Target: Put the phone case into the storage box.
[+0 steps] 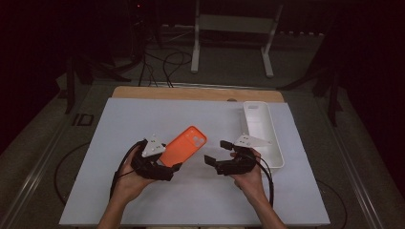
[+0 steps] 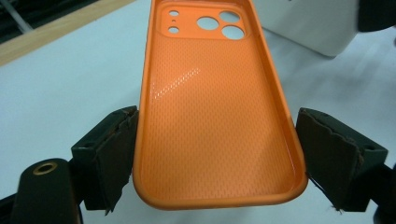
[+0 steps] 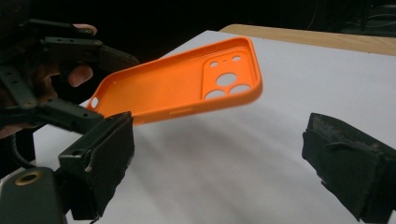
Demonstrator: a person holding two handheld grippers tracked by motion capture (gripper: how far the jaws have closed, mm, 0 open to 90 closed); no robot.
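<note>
Orange phone case (image 2: pixel 215 121) clamped across its width in left claw (image 1: pixel 168 168), lower end between the pads, camera-cutout end sticking out ahead, lifted clear of the surface (image 1: pixel 143 200). Step in hand, likely: carry or handover. Right claw (image 1: pixel 216 151) just right of the case, jaws wide apart, holding nothing. Next move probably needs a second grip on the free end. White tray (image 1: pixel 261 133) beyond right claw. White sheet over wood; dark room, cables behind.
</note>
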